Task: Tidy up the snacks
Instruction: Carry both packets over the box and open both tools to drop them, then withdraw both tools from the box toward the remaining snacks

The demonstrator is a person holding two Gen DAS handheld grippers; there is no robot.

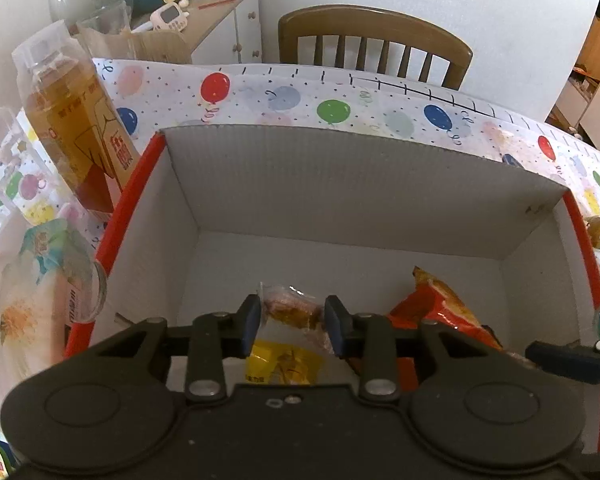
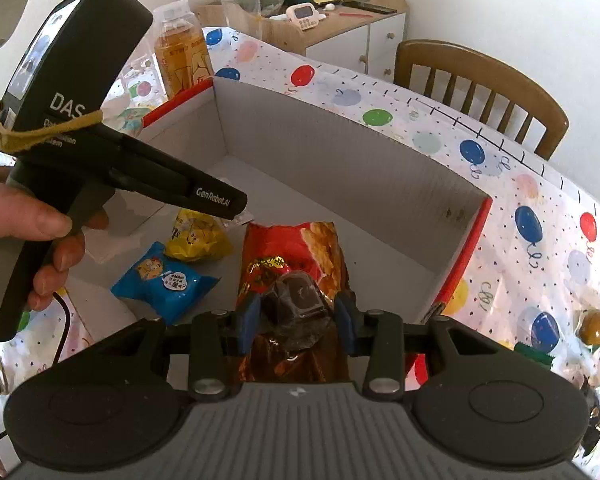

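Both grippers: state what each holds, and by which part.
Left gripper: clear-wrapped brown snack, pinched across its sides. Right gripper: dark clear-wrapped snack, pinched across its sides, above the red bag.

Box (image 2: 340, 152) far half is bare floor, open from above. Near half is crowded: red bag (image 2: 296, 256), yellow packet (image 2: 198, 238), blue packet (image 2: 162, 280). Bottle (image 1: 76, 136) stands just outside the left wall; chair (image 1: 374, 46) behind the bench (image 1: 400, 100).

Bright, even daylight, soft shadows inside the box (image 1: 364, 176), strong fisheye bending and dark corners.
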